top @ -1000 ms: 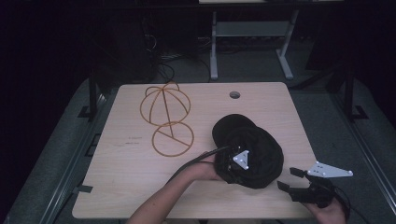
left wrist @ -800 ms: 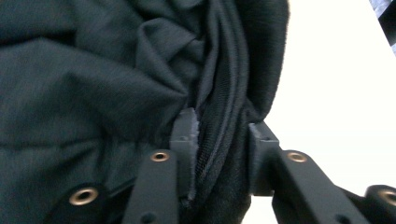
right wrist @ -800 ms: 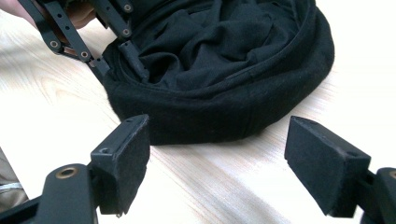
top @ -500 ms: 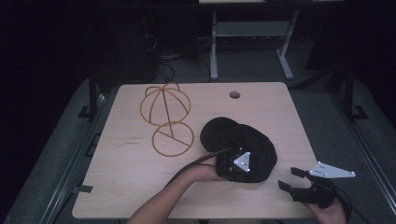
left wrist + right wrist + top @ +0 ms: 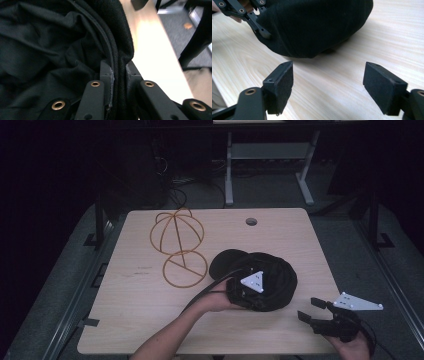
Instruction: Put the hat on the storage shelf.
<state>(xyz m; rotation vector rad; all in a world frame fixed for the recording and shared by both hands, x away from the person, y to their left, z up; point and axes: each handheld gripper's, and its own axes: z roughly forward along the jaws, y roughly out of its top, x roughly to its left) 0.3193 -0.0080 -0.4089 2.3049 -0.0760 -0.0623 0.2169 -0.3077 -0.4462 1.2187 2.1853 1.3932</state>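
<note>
Wooden table (image 5: 140, 320) – gold wire hat stand (image 5: 179, 247) at rear left, black cap (image 5: 272, 277) mid-right. Left gripper view: left gripper (image 5: 119, 75) has just clamped onto cap's edge seam. Right gripper (image 5: 328, 83) – jaws wide, empty, near cap.

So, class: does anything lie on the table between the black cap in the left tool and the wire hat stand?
Nothing visible: bare wooden table separates the black fabric cap, clamped in the left tool, from the orange wire hat stand.
</note>
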